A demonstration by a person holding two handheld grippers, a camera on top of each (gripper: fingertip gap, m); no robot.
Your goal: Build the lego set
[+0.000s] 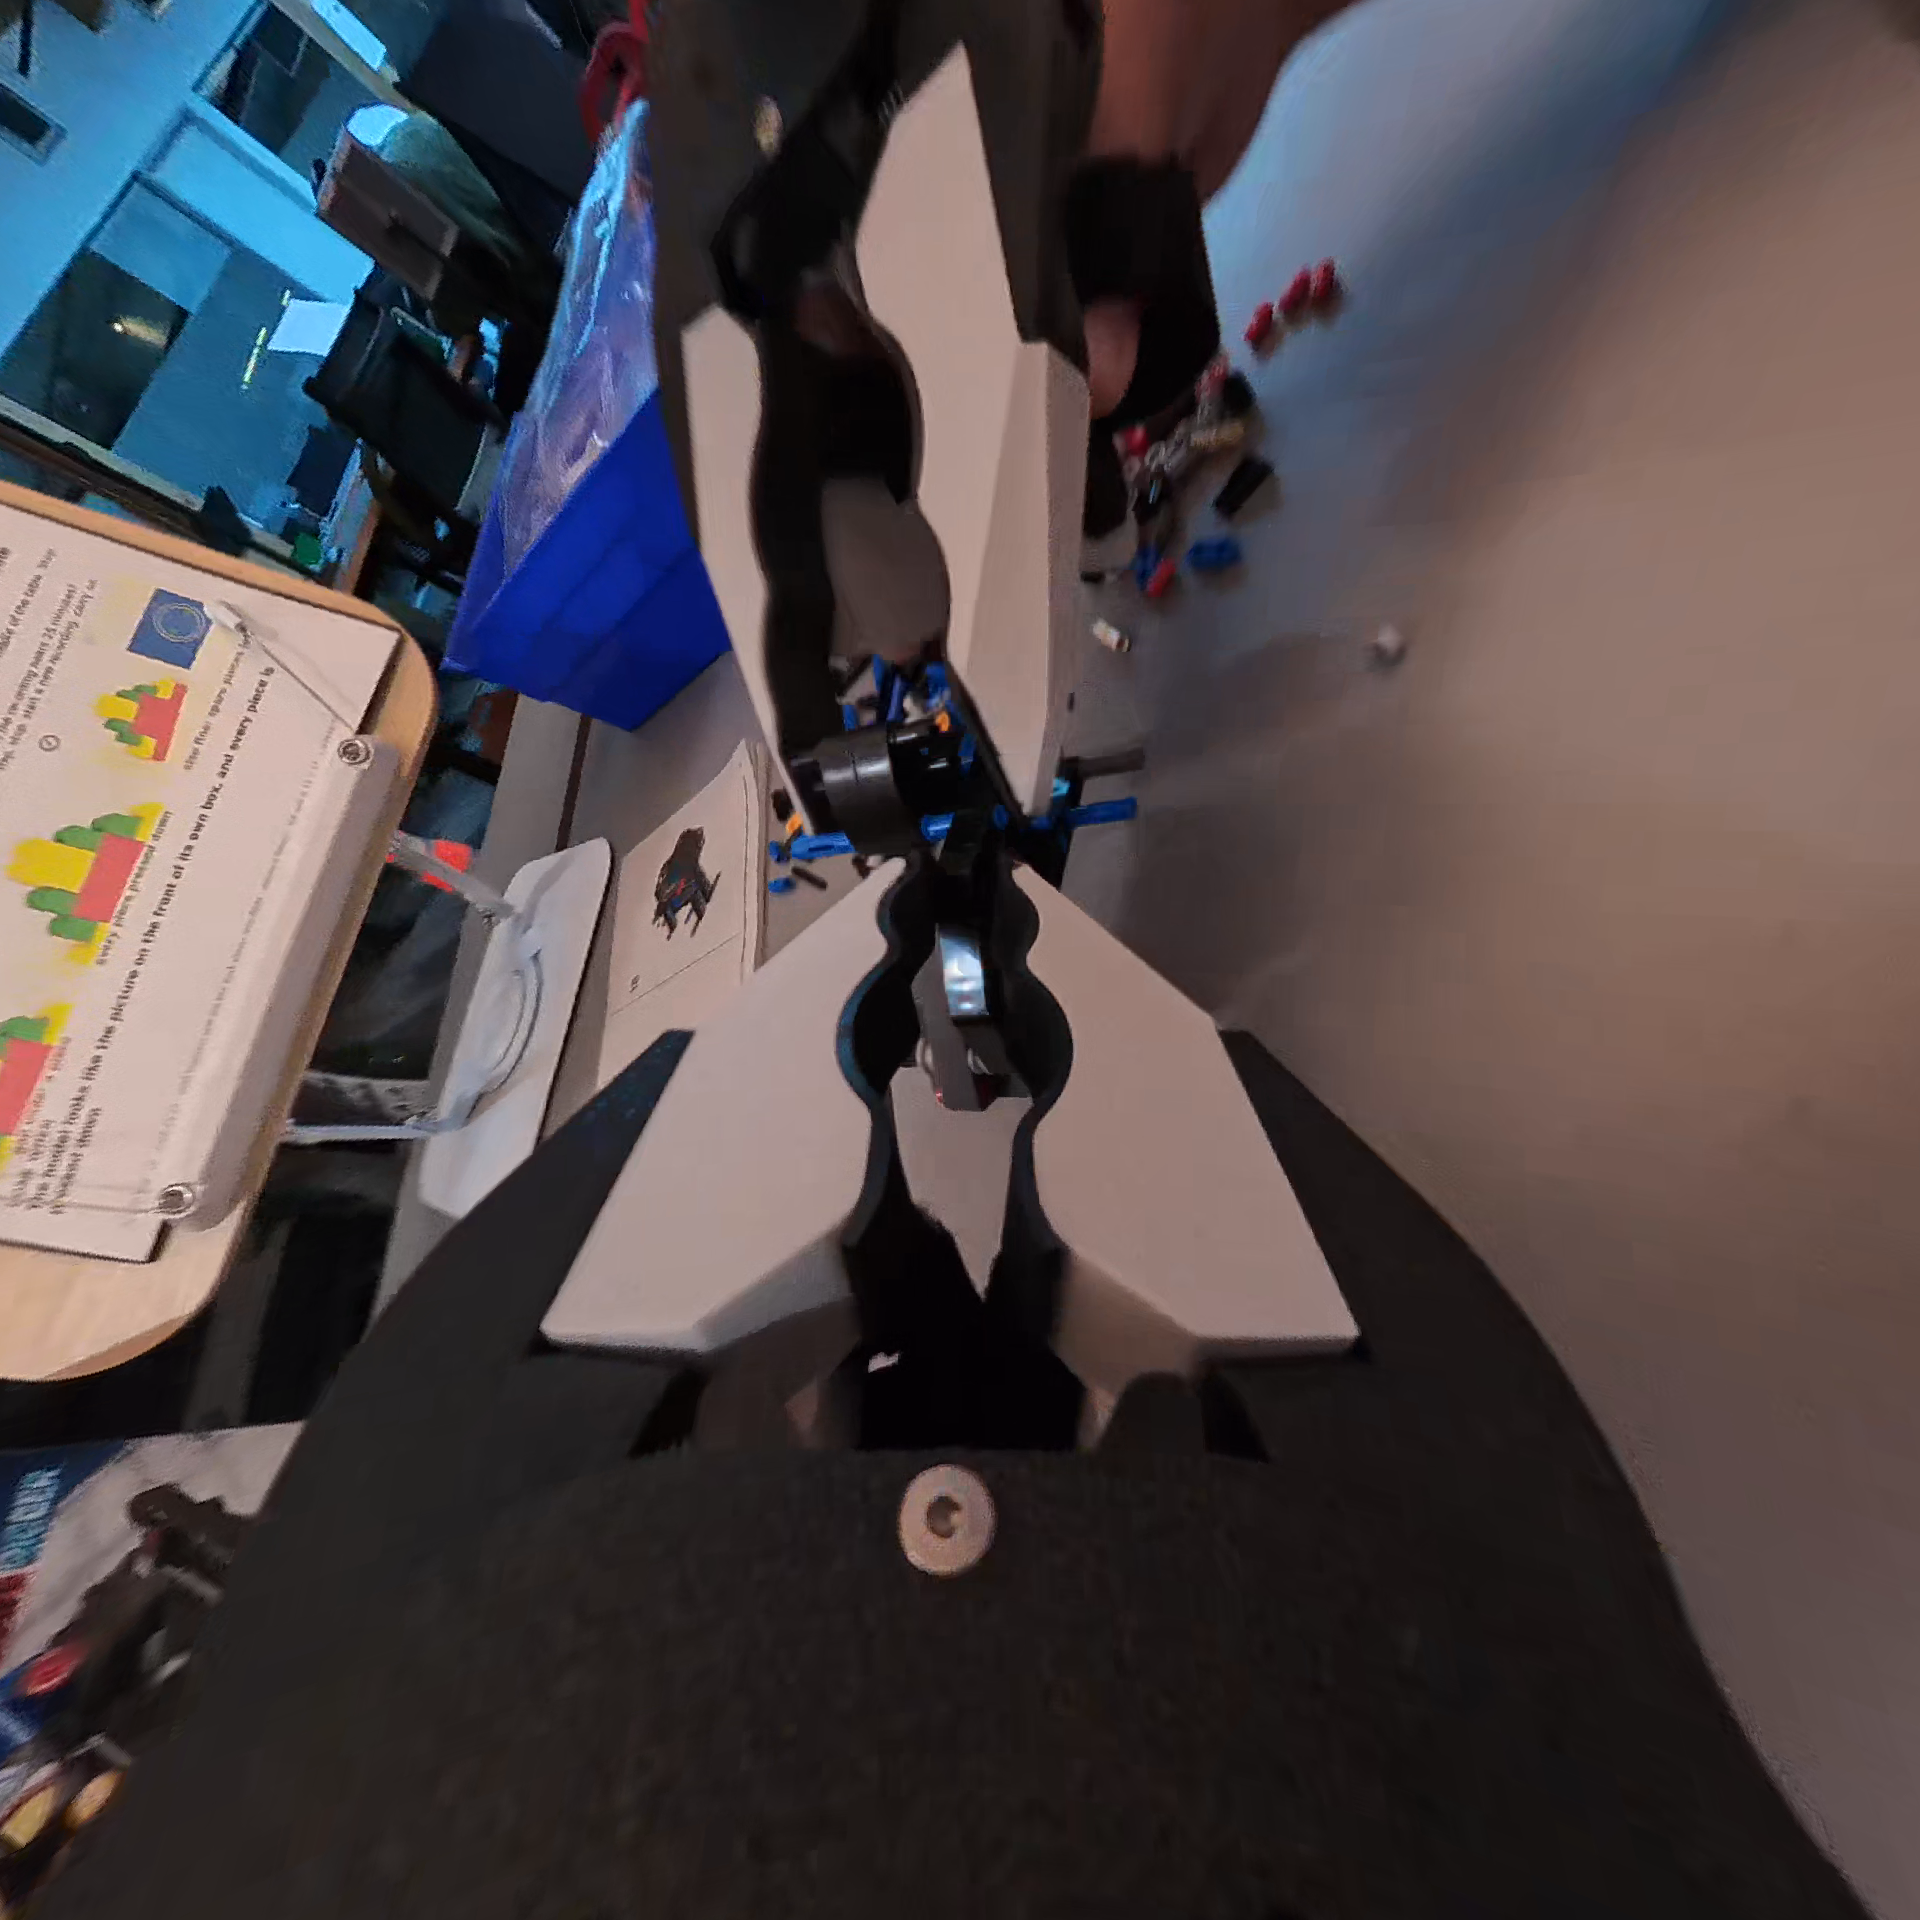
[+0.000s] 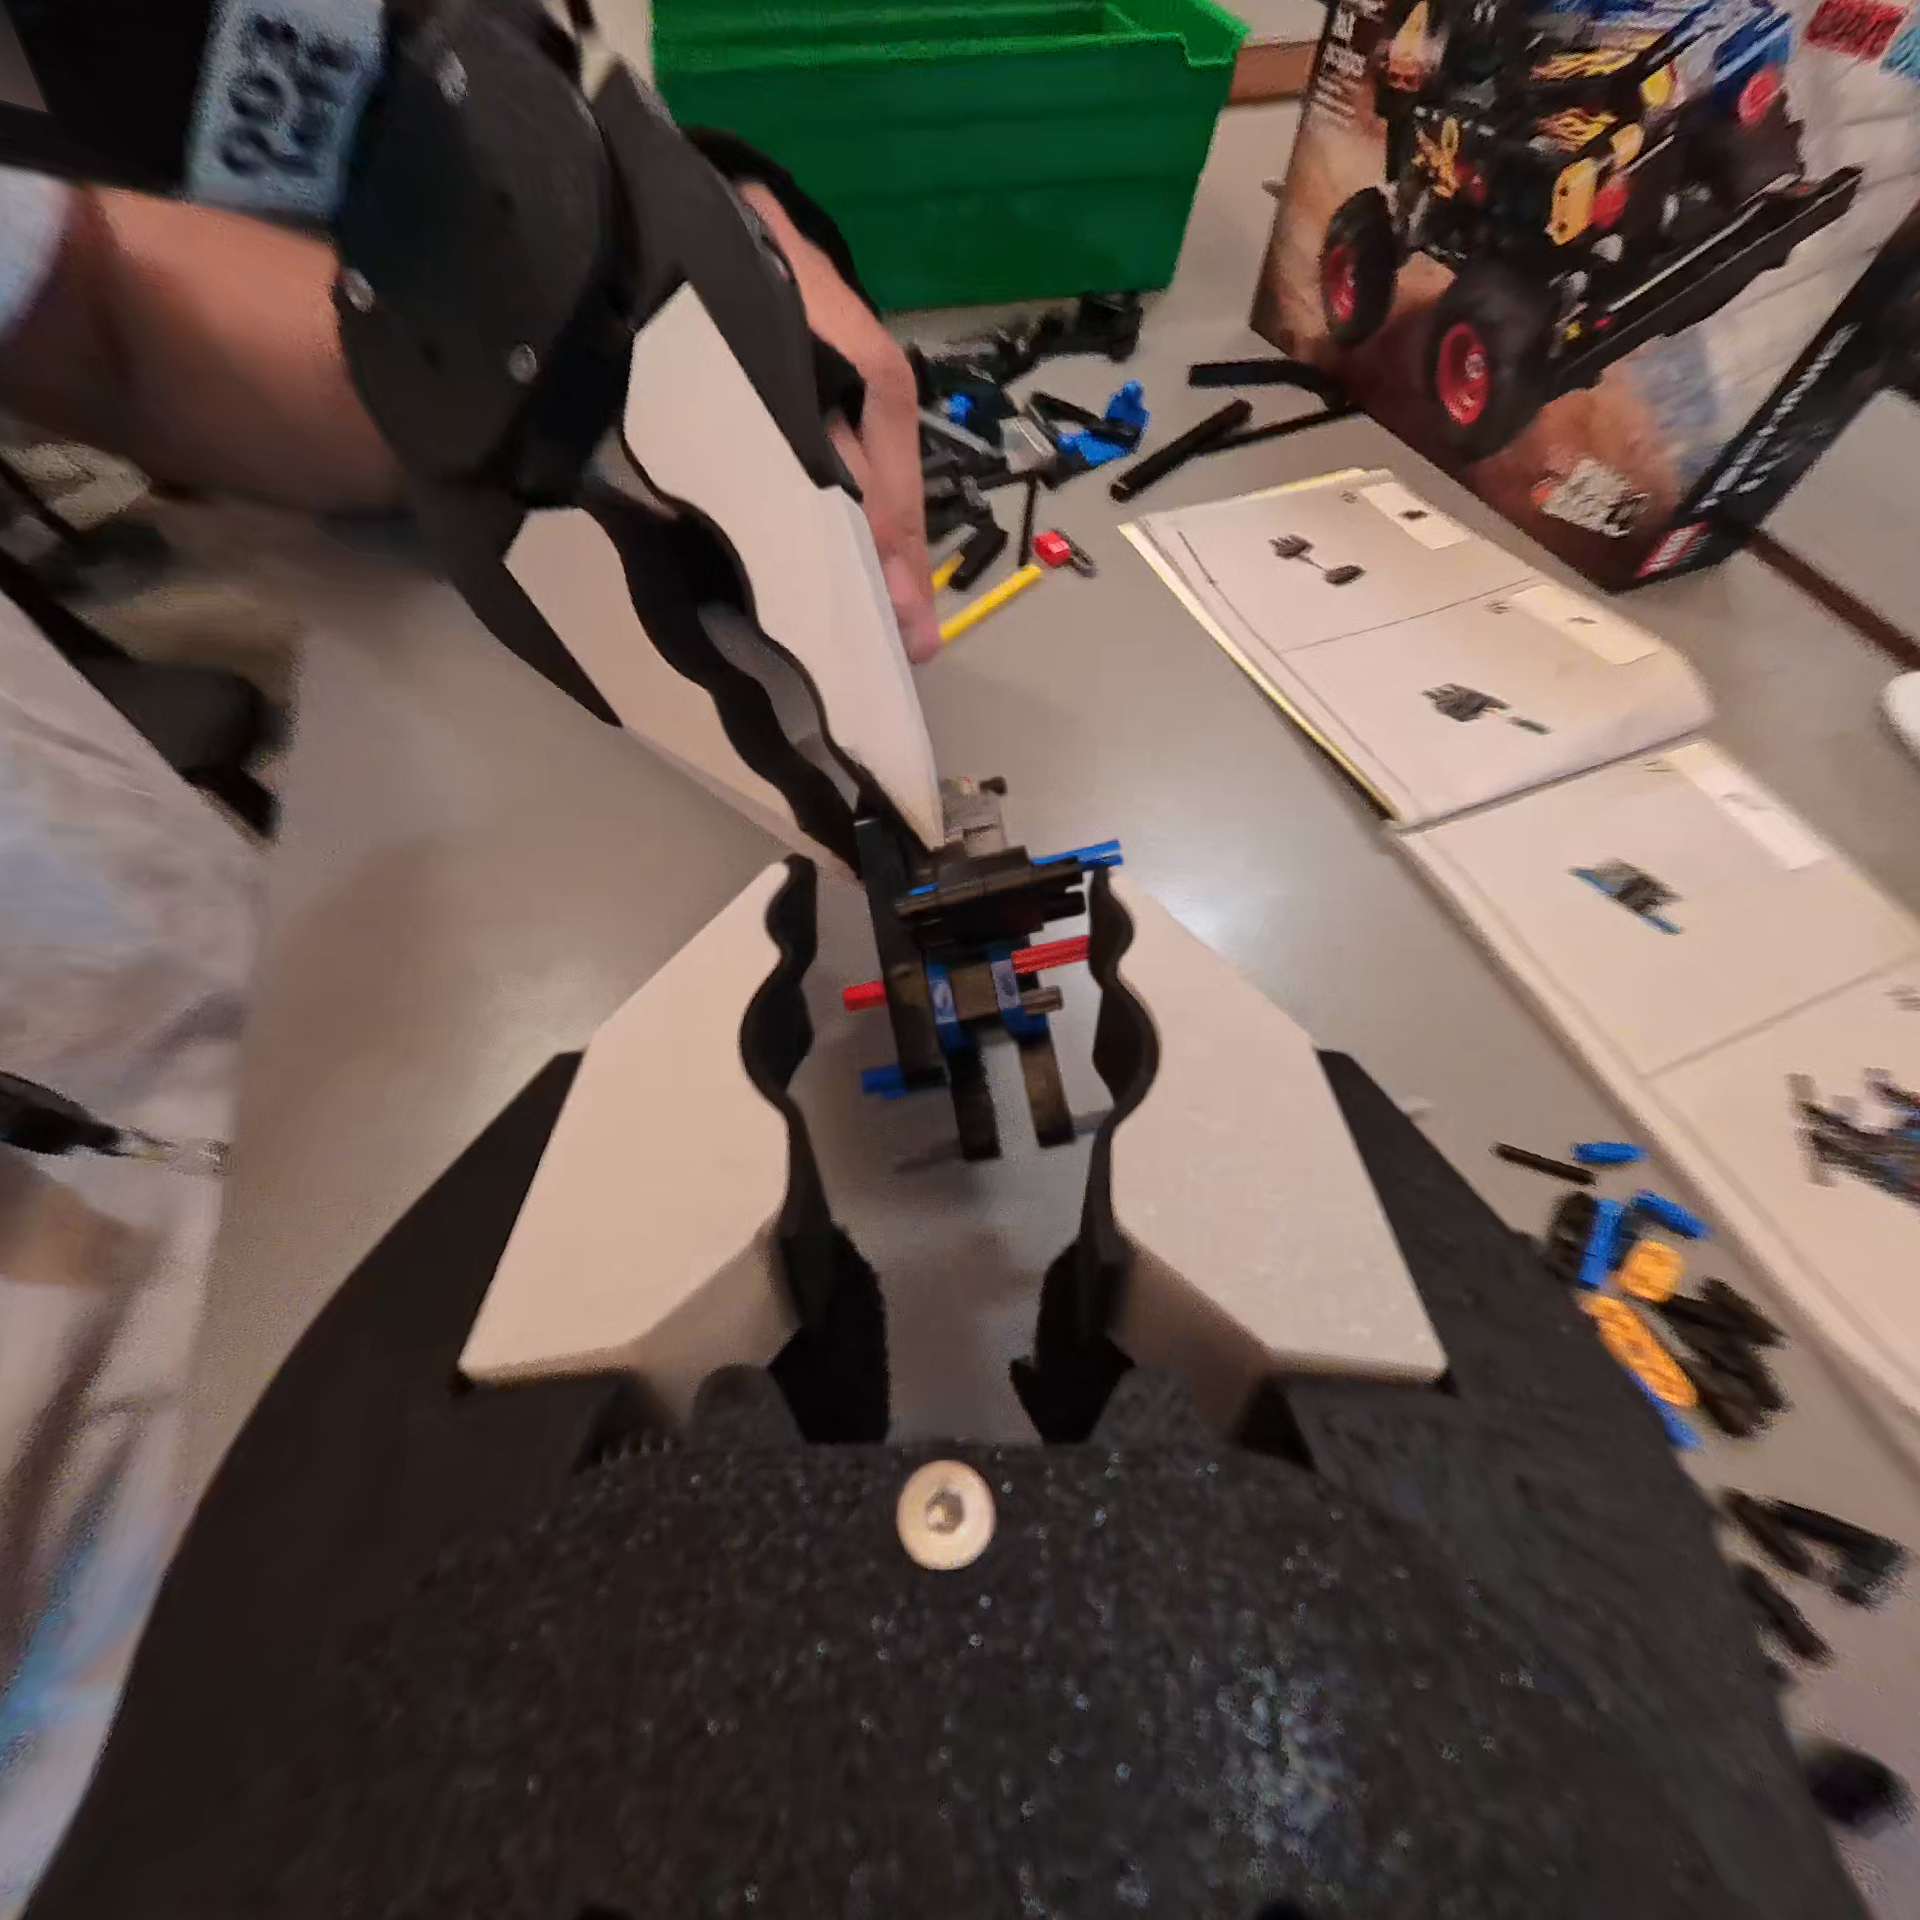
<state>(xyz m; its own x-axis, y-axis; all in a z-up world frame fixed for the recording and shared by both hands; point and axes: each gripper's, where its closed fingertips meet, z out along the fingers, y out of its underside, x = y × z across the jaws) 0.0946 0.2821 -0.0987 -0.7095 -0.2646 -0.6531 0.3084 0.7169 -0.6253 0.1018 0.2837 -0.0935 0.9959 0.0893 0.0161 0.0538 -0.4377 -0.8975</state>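
My left tool (image 1: 951, 914) pinched the half-built lego assembly (image 2: 966, 977) at centre frame, above the table (image 2: 1247, 831). My right tool (image 2: 945, 997) stood open around it, gripping nothing. I feared closing it off-centre would snap off protruding pins.

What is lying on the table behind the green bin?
Nothing can be seen there: the green bin fills the upper edge of the right wrist view and covers the table behind it.

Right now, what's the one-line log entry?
left gripper: shut on lego assembly | right gripper: open around it | instruction booklet: open
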